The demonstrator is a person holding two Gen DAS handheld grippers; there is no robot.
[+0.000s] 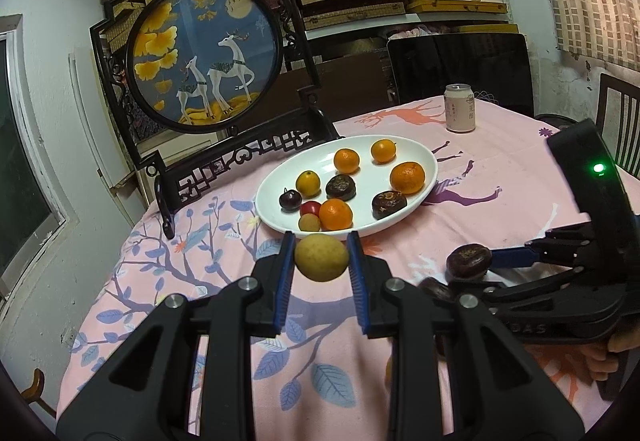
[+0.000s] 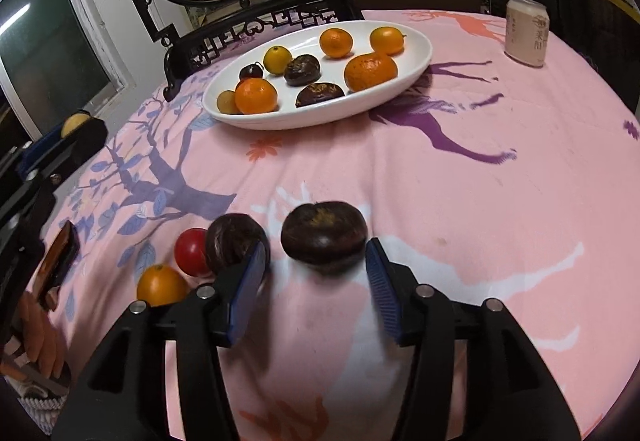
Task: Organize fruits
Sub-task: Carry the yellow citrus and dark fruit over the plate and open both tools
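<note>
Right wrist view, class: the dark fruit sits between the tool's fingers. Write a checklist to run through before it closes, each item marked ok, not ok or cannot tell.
1. Right tool open: ok.
2. Dark fruit centred between the fingers: ok.
3. Neighbouring dark fruit clear of the left finger: not ok, it touches or overlaps.
4. Free space on the white plate: ok.
5. Left tool holds the yellow fruit firmly: cannot tell.
</note>
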